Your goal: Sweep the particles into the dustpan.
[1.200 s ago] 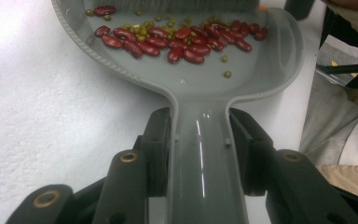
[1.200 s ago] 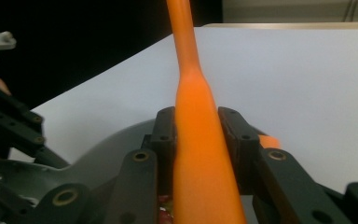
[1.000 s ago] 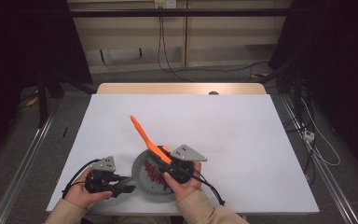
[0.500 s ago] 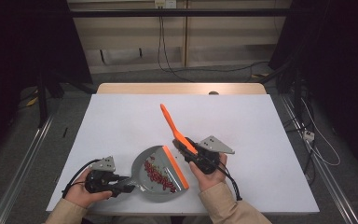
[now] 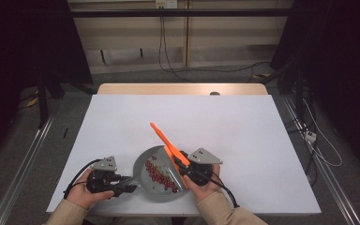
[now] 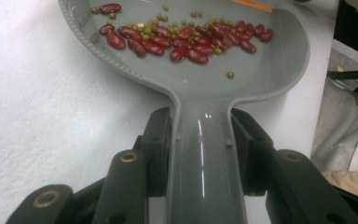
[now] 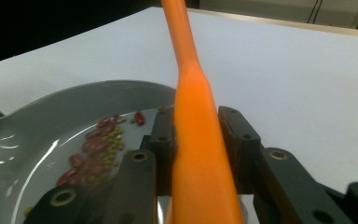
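A grey dustpan [image 5: 143,171] lies on the white table near its front edge, with red beans and small green ones [image 5: 161,174] inside. My left gripper [image 5: 124,184] is shut on the pan's handle [image 6: 203,154], and the beans [image 6: 186,39] lie in a band across the pan ahead of it. My right gripper [image 5: 180,164] is shut on an orange long-handled tool [image 5: 161,136] at the pan's right side. The orange handle [image 7: 198,140] slants up and away between its pads, and the tool's lower end rests in the pan [image 7: 42,121] beside the beans [image 7: 98,149].
The white table [image 5: 243,122] stretches wide and bare behind and to the right of the pan. Its front edge runs just below both hands. A sleeve [image 6: 345,121] lies beside the pan on the right of the left gripper view.
The right gripper swung the orange tool out to the right of the pan, then came back left and lower to the pan's right edge. The left gripper and the pan stayed put.
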